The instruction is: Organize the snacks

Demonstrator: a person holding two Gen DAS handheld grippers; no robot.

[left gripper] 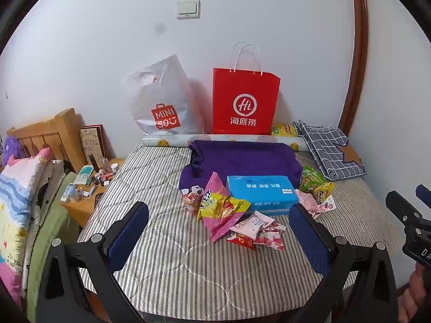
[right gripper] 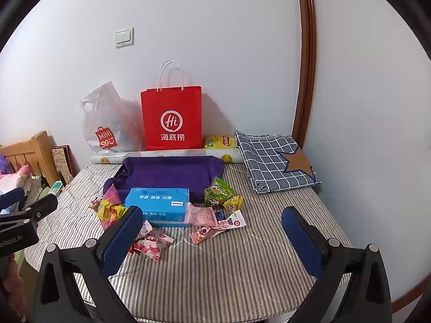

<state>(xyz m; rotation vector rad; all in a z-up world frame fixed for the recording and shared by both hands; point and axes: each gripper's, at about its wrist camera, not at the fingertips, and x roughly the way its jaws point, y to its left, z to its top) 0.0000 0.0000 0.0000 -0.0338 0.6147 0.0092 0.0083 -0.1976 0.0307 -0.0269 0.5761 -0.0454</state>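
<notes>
Striped grey bedding [left gripper: 167, 263] covers the surface on which everything lies, with a pale wall behind. Against that wall, at the far side, stand a red paper bag [left gripper: 245, 102] and, to its left, a translucent plastic bag [left gripper: 161, 102] with a red logo. A folded checked cloth [right gripper: 272, 161] with a brown star lies at the far right, and a yellow packet [right gripper: 219, 142] sits between it and the red bag. Near the middle a purple cloth [left gripper: 242, 158] is spread, and a blue tissue pack [left gripper: 261, 193] rests on its near edge. Snack packets cluster around that pack: a pink and yellow bag [left gripper: 218, 207] to its left, green packets [left gripper: 315, 183] to its right, and small pink and red packets [left gripper: 258, 231] in front of it. At the far left a wooden bedside table [left gripper: 89, 204] carries small items.

The left gripper [left gripper: 219, 234] hovers above the near snacks, jaws spread wide and grasping nothing. The right gripper [right gripper: 212, 238] hangs beside it, likewise released and empty.
</notes>
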